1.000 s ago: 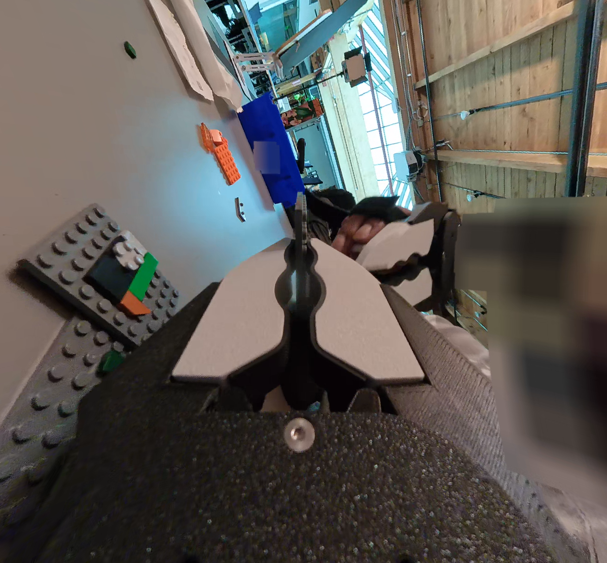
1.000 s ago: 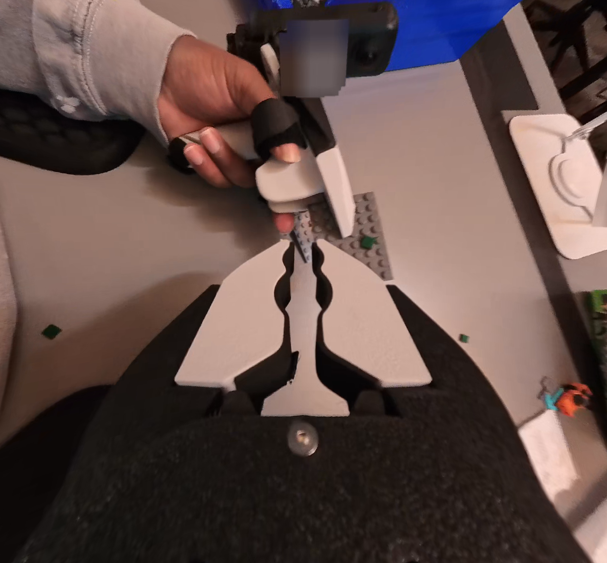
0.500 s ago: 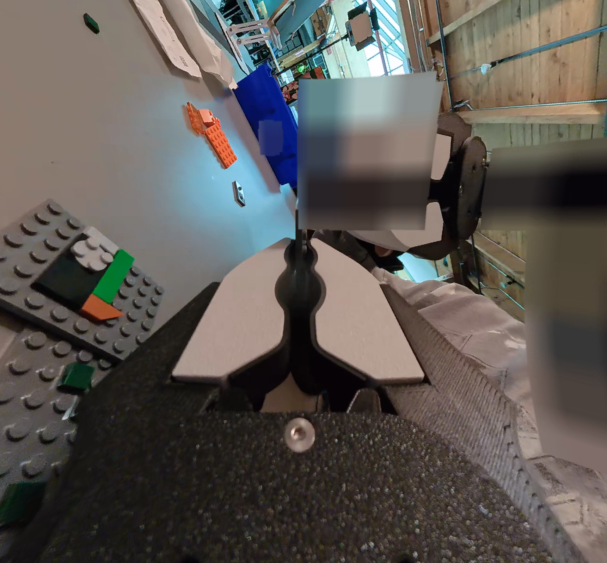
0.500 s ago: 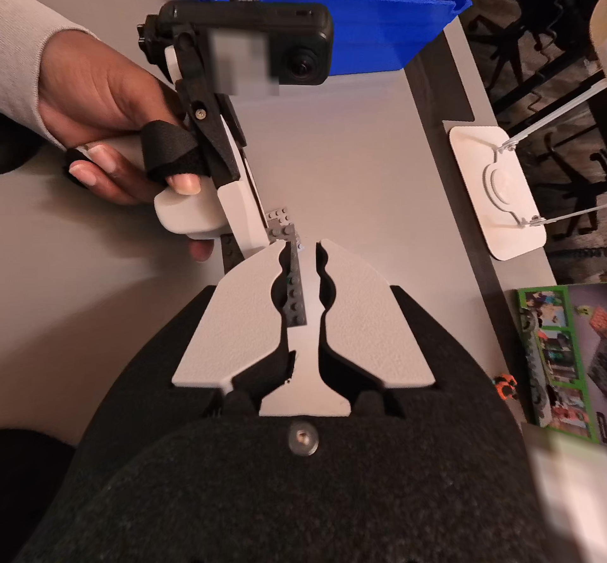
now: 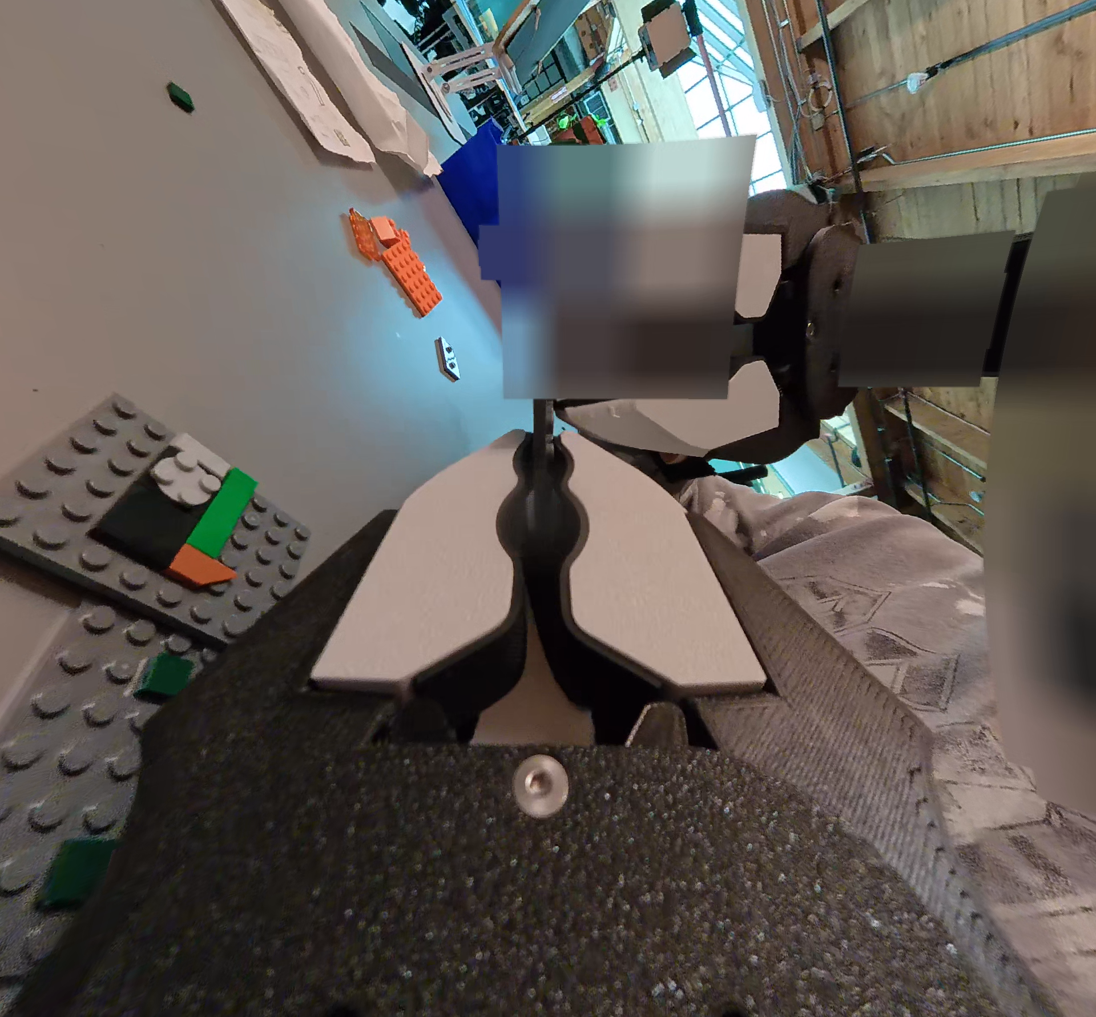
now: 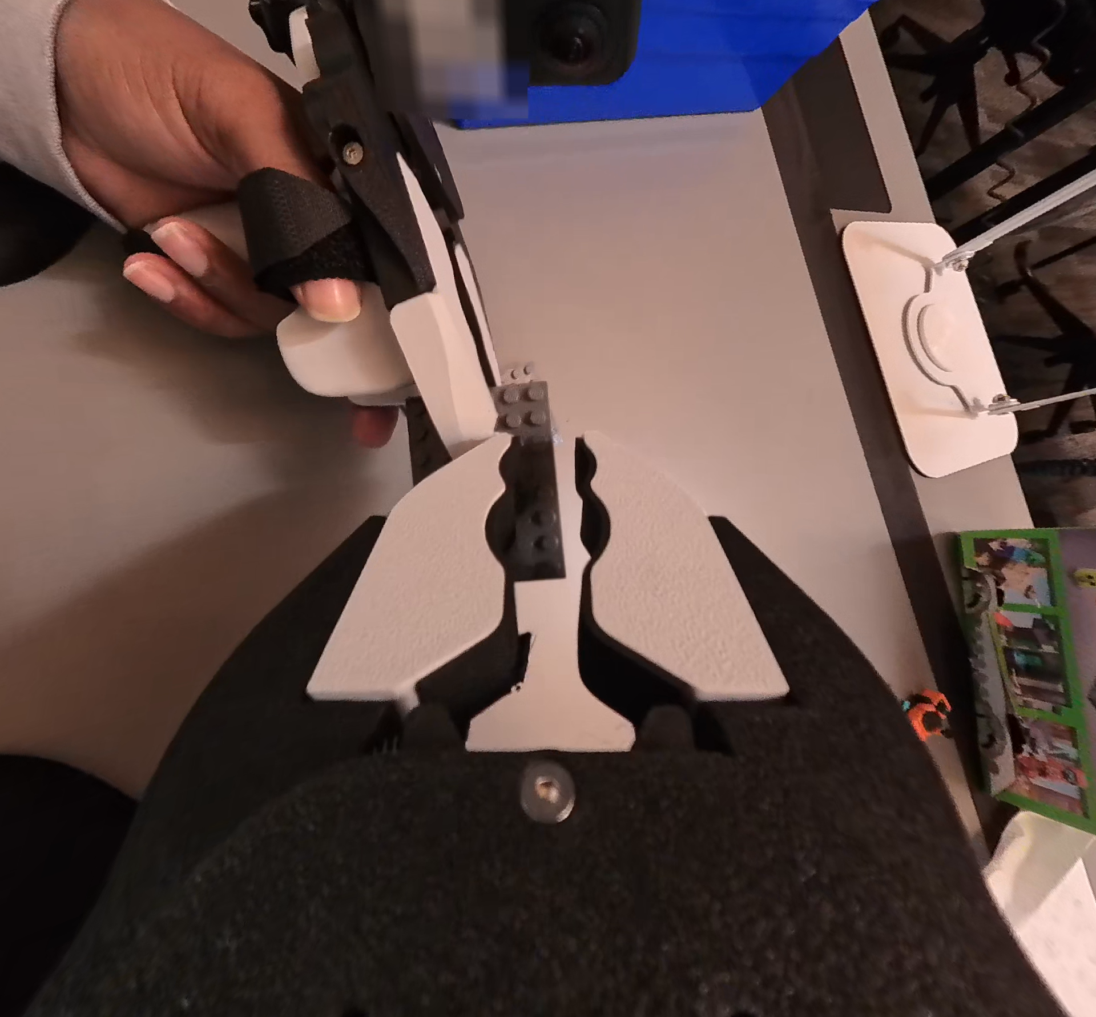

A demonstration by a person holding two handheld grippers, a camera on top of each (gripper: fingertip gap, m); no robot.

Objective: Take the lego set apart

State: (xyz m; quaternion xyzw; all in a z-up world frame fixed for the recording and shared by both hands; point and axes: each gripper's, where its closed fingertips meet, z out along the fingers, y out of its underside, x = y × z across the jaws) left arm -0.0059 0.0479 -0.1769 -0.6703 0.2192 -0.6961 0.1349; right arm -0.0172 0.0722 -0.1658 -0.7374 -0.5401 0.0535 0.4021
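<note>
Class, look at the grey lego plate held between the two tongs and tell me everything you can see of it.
The grey lego plate is a thin, narrow plastic strip with round studs, paler at its far end and darker nearer the camera. It is held in the air above the table, edge-on. The left tongs are shut on it. It sits in the gap of the right tongs, which stand slightly apart.

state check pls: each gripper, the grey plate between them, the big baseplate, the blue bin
left gripper: shut on grey plate, gripped edge-on
right gripper: open, fingers either side of the plate, a gap on the right
grey plate: lifted off the table, studs towards the right camera
baseplate: flat on table, black, green, orange and grey tiles attached
blue bin: upright, open-topped
</note>
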